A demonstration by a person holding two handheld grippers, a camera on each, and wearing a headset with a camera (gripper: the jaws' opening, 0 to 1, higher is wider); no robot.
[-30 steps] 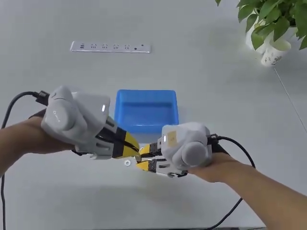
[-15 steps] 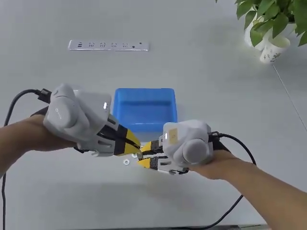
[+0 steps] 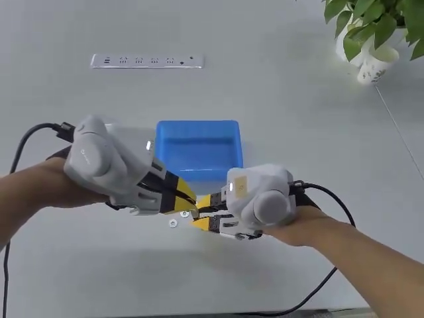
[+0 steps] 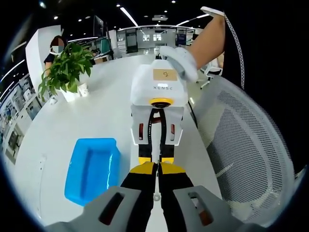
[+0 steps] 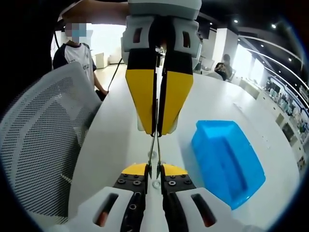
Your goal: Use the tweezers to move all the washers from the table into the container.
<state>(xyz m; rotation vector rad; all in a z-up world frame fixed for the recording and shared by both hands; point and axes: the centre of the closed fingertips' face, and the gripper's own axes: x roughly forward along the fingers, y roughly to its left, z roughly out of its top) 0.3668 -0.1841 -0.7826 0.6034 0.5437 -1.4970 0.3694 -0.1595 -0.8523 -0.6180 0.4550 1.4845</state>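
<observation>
Pinched end to end by left gripper (image 4: 157, 170) and right gripper (image 5: 154, 170): tweezers (image 5: 155, 152). Loose on worktop (image 3: 278, 93), 7 o'clock of container (image 3: 199, 149): two washers (image 3: 173, 224). Risk: unequal squeeze twisting the tweezers, flicking a washer away.

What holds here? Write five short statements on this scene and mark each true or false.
1. The container is red. False: it is blue.
2. A washer lies on the table. True.
3. The tweezers lie loose on the table. False: the left gripper is shut on them.
4. The right gripper faces the left gripper. True.
5. The plant stands beside the power strip. False: it stands far to the right.
</observation>
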